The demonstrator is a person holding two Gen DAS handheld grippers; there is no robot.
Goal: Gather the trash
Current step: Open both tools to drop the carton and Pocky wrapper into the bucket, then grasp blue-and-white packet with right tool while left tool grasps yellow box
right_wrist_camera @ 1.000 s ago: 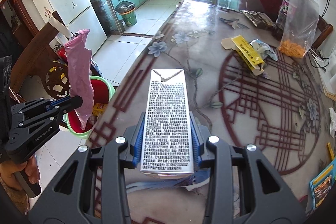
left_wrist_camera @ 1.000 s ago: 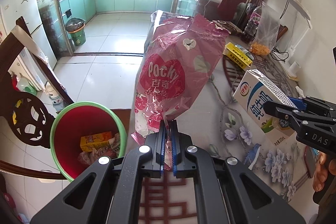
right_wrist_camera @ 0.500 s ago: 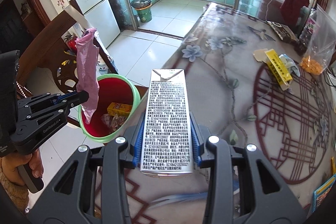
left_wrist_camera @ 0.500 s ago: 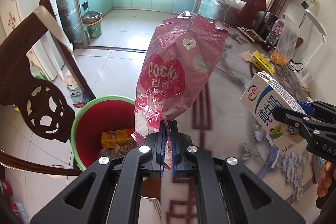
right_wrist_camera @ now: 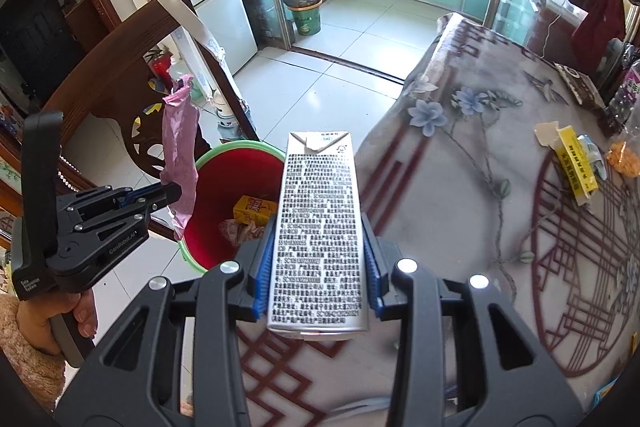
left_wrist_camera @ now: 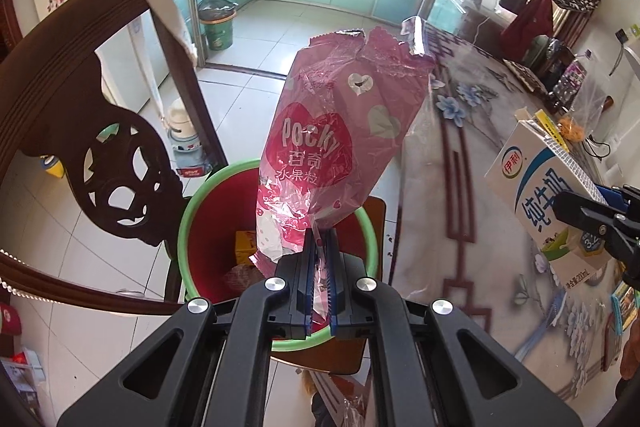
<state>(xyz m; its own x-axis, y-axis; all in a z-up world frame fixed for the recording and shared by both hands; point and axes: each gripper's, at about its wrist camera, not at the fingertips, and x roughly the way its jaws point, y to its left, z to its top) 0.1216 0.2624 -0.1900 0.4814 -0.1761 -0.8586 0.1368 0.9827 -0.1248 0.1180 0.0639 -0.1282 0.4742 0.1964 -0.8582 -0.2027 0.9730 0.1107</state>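
Two tools pinching: left pink wrapper, right milk carton, chair beside bin

My left gripper is clamped tight, my right gripper closed too, both angled steeply downward

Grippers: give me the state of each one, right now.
Left gripper: shut on the pink Pocky wrapper, over the red bin.
Right gripper: shut on the milk carton.
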